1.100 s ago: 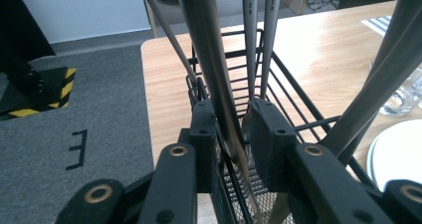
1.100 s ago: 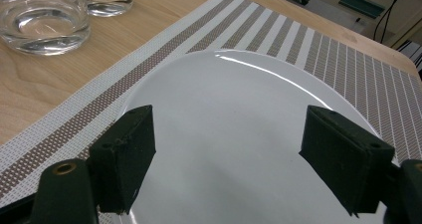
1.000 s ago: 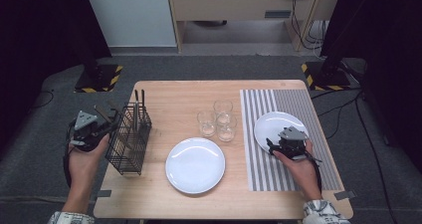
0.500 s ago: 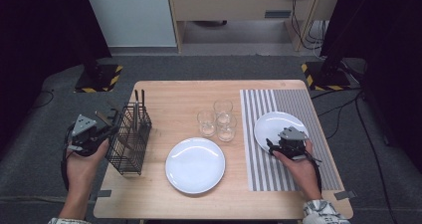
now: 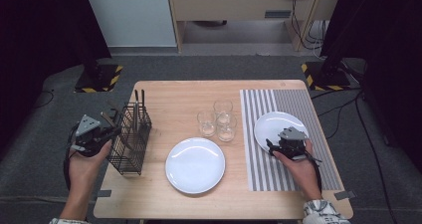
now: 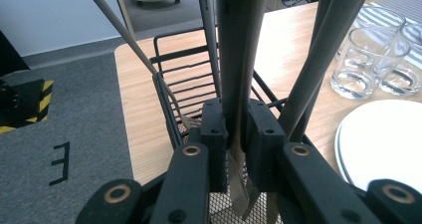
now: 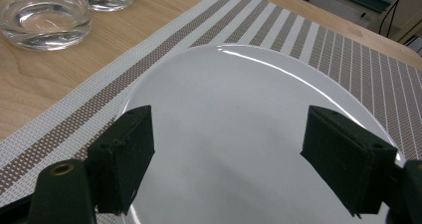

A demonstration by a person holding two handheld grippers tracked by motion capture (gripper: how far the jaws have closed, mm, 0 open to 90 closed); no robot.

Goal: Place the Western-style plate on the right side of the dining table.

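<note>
My left gripper [image 5: 110, 130] reaches into the black wire cutlery basket [image 5: 130, 140] at the table's left edge. In the left gripper view that gripper [image 6: 238, 134] is shut on a grey-handled utensil [image 6: 240, 59] that stands upright, its metal end inside the basket [image 6: 169, 92]. More grey handles [image 6: 318, 59] and a thin metal utensil [image 6: 130, 40] lean beside it. My right gripper [image 5: 279, 143] hovers open just over the near edge of a white plate [image 5: 278, 122] on the striped placemat [image 5: 293, 102]. Nothing sits between its jaws [image 7: 229, 159] above the plate [image 7: 239, 109].
A second white plate [image 5: 195, 164] lies at the front middle of the wooden table [image 5: 174, 97]. Three clear glasses [image 5: 219, 119] stand grouped behind it, left of the placemat. Grey floor surrounds the table.
The left hand has shifted slightly toward the near side at the basket. The right gripper has stayed still over the plate.
</note>
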